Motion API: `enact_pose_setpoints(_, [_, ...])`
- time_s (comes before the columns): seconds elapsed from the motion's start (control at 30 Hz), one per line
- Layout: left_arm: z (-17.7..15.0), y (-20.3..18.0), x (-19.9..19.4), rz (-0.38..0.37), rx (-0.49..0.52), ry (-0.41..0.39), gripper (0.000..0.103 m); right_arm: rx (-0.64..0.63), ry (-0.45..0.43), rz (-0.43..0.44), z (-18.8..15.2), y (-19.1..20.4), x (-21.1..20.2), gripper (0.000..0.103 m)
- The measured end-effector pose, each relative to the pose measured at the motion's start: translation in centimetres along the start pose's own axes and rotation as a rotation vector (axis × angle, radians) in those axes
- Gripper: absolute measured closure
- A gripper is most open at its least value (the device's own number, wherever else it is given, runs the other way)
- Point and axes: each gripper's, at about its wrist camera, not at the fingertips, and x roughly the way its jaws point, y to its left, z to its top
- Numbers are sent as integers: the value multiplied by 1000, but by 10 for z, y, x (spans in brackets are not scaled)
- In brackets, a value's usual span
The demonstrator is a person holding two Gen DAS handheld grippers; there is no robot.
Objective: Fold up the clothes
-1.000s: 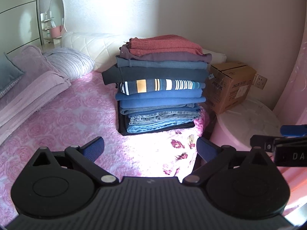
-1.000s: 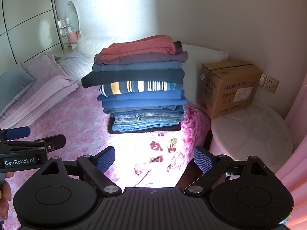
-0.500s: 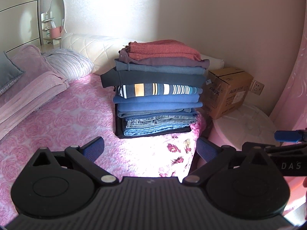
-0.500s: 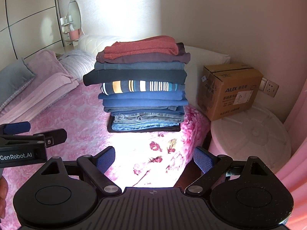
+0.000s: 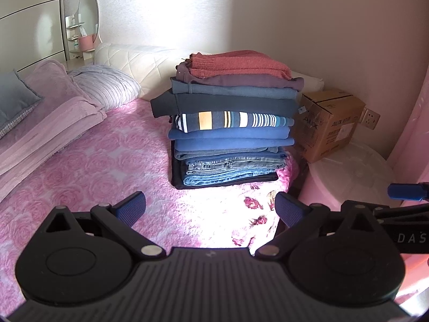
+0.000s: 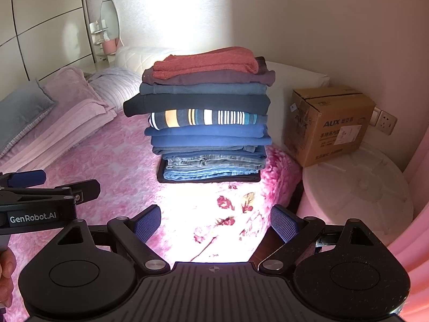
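A tall stack of folded clothes (image 5: 230, 123) (image 6: 206, 123) stands near the bed's right edge, with a red knit (image 5: 238, 63) on top, a striped shirt in the middle and jeans at the bottom. My left gripper (image 5: 210, 208) is open and empty, held back from the stack over the pink bedspread (image 5: 107, 166). My right gripper (image 6: 215, 224) is open and empty too, on the same side of the stack. In the right wrist view the left gripper's side (image 6: 48, 198) shows at the left. The right gripper's side (image 5: 405, 209) shows at the right of the left wrist view.
Pillows (image 5: 107, 86) and a folded pink blanket (image 5: 45, 136) lie at the bed's head, left. A cardboard box (image 6: 329, 123) stands on a white round lid (image 6: 356, 187) right of the bed. A wall socket (image 6: 386, 122), pink curtain and mirror (image 6: 110, 21) are also there.
Both grippers have drawn back and risen a little from the stack, which now sits farther off in both views. The jaws stay open; the stack has not moved.
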Motion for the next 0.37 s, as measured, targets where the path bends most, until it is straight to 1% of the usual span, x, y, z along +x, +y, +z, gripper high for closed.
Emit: enact_pose_setpoints(0.37, [0, 2, 6, 15, -13, 10, 2, -13, 7, 7, 2, 0, 5, 12])
